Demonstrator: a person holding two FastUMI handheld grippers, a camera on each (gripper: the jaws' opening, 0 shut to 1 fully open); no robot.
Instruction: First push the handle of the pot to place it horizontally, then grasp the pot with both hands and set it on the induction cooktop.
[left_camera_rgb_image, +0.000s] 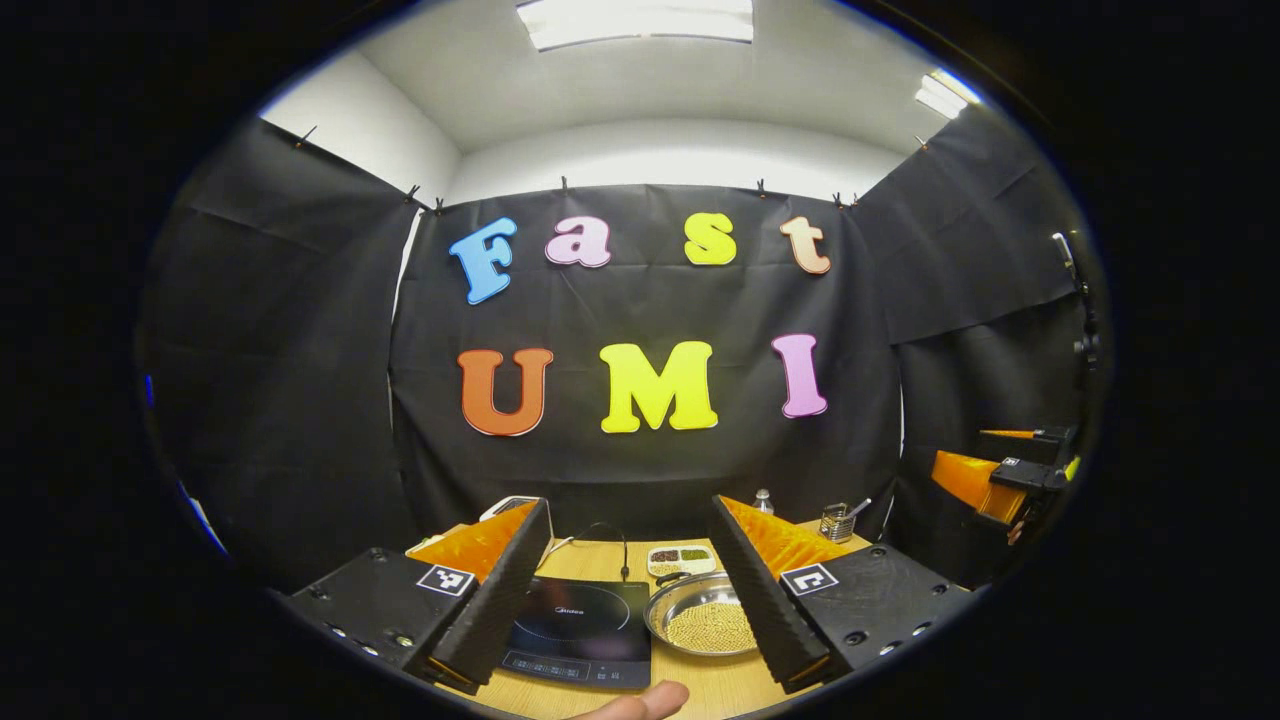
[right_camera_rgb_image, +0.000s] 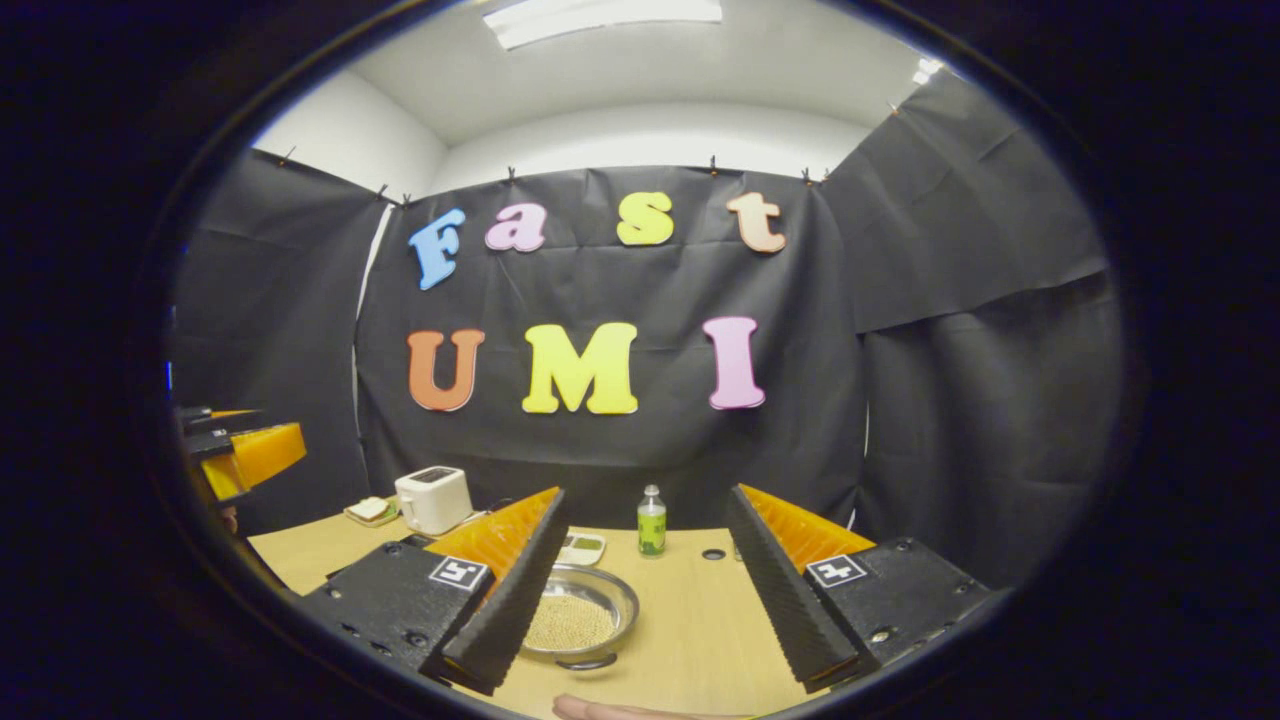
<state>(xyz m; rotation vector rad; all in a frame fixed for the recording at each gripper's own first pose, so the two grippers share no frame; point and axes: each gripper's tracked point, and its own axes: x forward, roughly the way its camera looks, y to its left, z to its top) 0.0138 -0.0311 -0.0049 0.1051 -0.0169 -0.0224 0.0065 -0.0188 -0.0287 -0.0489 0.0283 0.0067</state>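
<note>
- Above the table (left_camera_rgb_image: 590, 560), I hold both claws raised and level, well back from the work; neither touches anything.
- Left gripper (left_camera_rgb_image: 630, 590): fingers spread wide, nothing between them. Through the gap I see the induction cooktop (left_camera_rgb_image: 580, 630) lying flat on the wood, its cord running back toward the wall.
- Just right of the cooktop, near it but apart as far as I can tell, sits the pot (left_camera_rgb_image: 700, 622), a shallow metal pan holding small pale grains. Its far rim lies near a small tray (left_camera_rgb_image: 682, 560) of dark and green bits.
- Right gripper (right_camera_rgb_image: 640, 590): also spread wide and empty. The pot (right_camera_rgb_image: 580, 620) shows past my left finger, partly hidden behind it, with a dark stub at its near rim that I take for the handle (right_camera_rgb_image: 585, 661), though it is too small to be sure.
- Farther back stand a green bottle (right_camera_rgb_image: 651, 522) and a white toaster (right_camera_rgb_image: 433, 498); a fingertip (left_camera_rgb_image: 640, 702) shows at the bottom edge.
- Step in hand, as I judge it: the first one, not yet begun. The handle looks to point toward me, not sideways.
- Next move calls for bringing one claw down beside that handle and nudging it round until it lies crosswise, gently, so the grains stay in and the pot does not skid into the cooktop.
- Only then do both claws take opposite sides for the lift.
</note>
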